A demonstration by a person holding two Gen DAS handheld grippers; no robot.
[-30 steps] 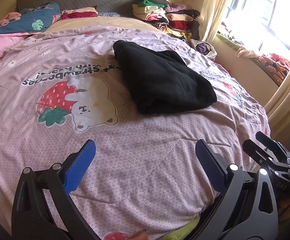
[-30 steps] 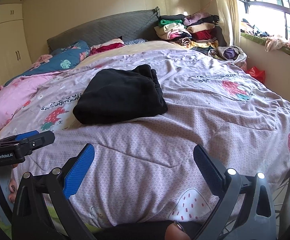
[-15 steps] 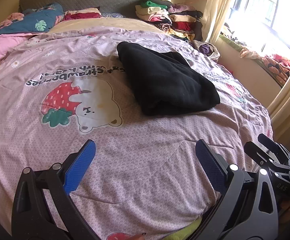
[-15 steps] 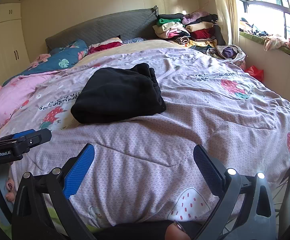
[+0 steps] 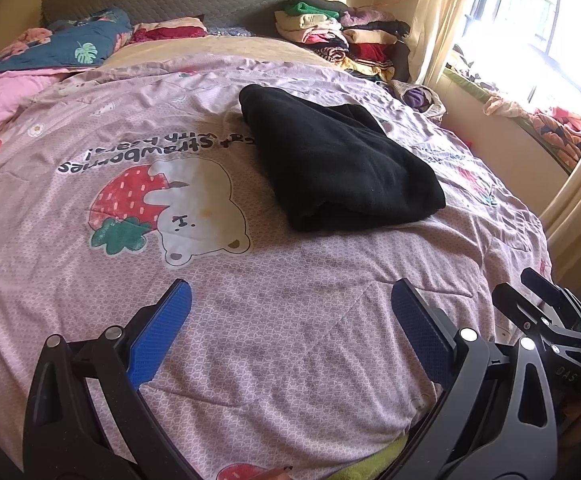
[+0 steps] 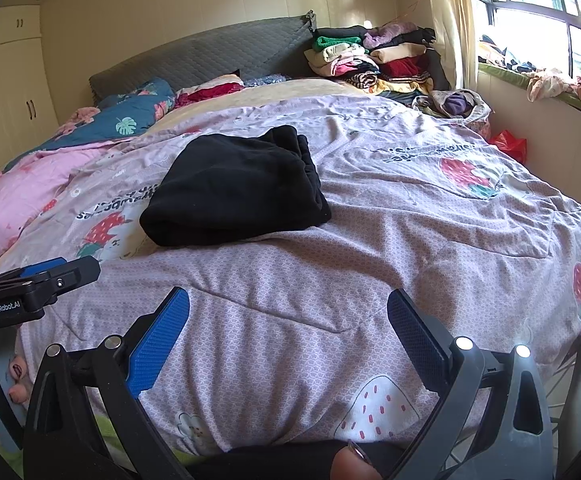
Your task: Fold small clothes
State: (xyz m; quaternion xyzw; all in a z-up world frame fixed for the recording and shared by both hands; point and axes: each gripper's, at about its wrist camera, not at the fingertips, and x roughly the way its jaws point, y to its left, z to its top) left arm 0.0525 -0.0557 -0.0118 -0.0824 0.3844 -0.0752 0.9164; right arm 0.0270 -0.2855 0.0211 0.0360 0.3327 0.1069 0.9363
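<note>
- While hovering low at the foot of the bed [image 5: 290, 360]: left gripper [image 5: 290, 328] with fingers [image 5: 162, 332] spread wide, gripping nothing.
- Right gripper [image 6: 288, 326] likewise spread, empty, just beside the left one.
- Black garment [image 5: 338, 160] folded into a block mid-bed, well apart from both; probably left there as finished.
- Stacked clothes [image 6: 374, 60] by the headboard, likely the finished pile.

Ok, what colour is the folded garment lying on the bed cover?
Plain black; the folded fleece-like garment shows best in the left wrist view.
</note>
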